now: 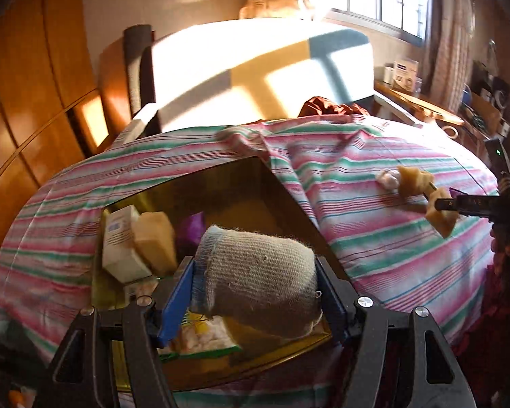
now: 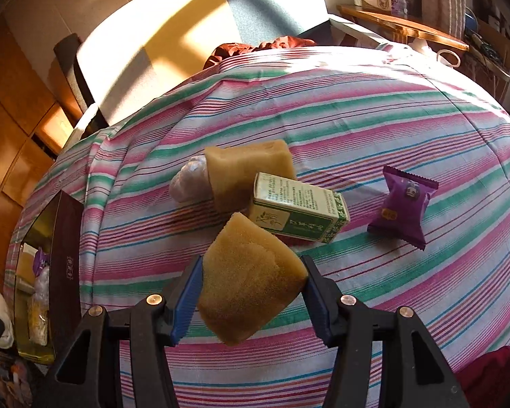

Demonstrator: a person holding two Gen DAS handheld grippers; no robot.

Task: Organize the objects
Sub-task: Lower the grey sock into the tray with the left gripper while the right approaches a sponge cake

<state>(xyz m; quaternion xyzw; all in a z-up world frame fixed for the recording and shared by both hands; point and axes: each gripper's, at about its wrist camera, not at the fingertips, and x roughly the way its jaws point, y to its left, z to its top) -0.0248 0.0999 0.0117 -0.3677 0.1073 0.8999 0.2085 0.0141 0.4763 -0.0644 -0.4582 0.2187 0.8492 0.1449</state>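
Your left gripper (image 1: 255, 292) had its jaws clamped on a grey-beige knitted roll of cloth (image 1: 258, 278), its long axis lying crosswise between the pads. It hung directly over the dark rectangular box with a gold lining (image 1: 227, 187), which sat near the left side of the striped bed cover (image 1: 391, 244). That drop, I judge, called only for lowering and letting go.

Your right gripper (image 2: 251, 292) had its jaws closed on a tan sponge block (image 2: 251, 285), held above the cover. The box lay well to its left. Just beyond it lay a second tan sponge block (image 2: 248, 173), a green and white carton (image 2: 299, 210), a pale crumpled bag (image 2: 190, 183), and farther right a purple snack packet (image 2: 401, 207).
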